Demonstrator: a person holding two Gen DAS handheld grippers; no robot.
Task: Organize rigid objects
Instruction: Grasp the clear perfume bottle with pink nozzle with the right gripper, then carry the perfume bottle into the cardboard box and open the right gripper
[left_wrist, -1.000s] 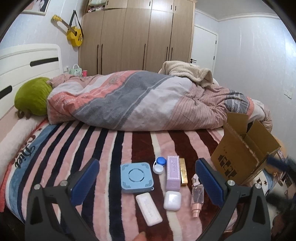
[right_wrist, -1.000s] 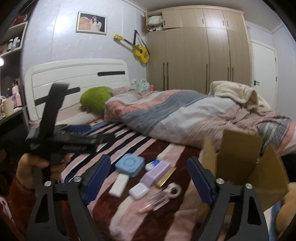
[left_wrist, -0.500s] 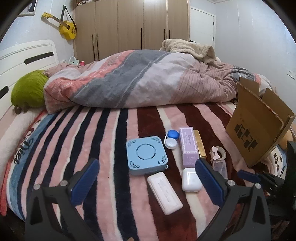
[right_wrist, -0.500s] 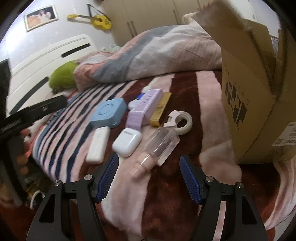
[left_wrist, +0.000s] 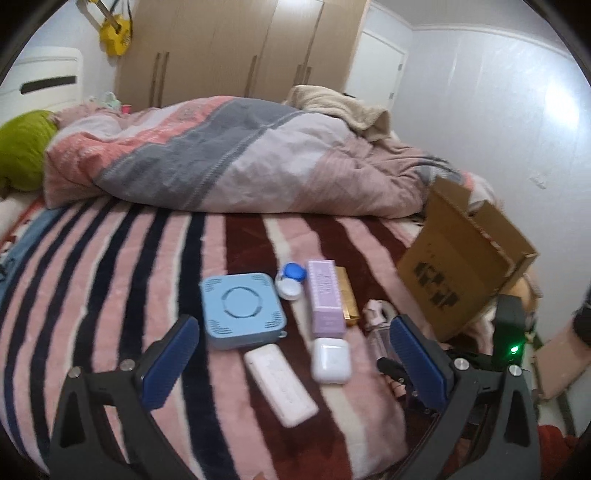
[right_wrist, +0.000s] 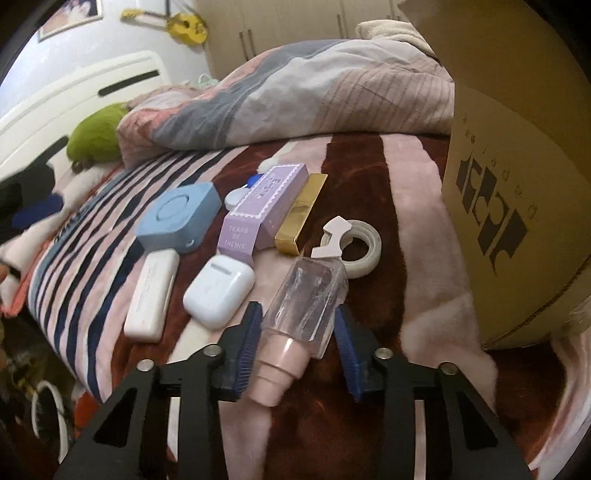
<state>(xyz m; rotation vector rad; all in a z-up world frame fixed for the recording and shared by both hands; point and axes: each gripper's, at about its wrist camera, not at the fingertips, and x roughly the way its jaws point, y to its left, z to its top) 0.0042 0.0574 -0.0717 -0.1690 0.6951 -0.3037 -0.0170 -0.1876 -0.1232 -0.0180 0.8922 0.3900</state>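
Note:
Several small items lie on the striped blanket: a blue square box (left_wrist: 242, 310) (right_wrist: 177, 218), a white flat case (left_wrist: 280, 384) (right_wrist: 149, 295), a white earbud case (left_wrist: 330, 360) (right_wrist: 219, 291), a purple carton (left_wrist: 325, 299) (right_wrist: 266, 206), a gold bar (right_wrist: 301, 214), a tape roll (right_wrist: 352, 249) and a clear spray bottle (right_wrist: 306, 306) with a pink cap. My right gripper (right_wrist: 297, 339) is closed around the bottle's neck end, its pads at both sides. My left gripper (left_wrist: 295, 358) is open and empty above the white cases.
An open cardboard box (left_wrist: 461, 266) (right_wrist: 517, 166) stands at the right on the bed. A rumpled duvet (left_wrist: 221, 158) lies behind the items, a green pillow (left_wrist: 22, 147) at far left. A blue-and-white lens case (left_wrist: 291, 280) sits by the carton.
My right gripper has moved forward and down and narrowed its jaws around the spray bottle. My left gripper has shifted slightly, still open over the items.

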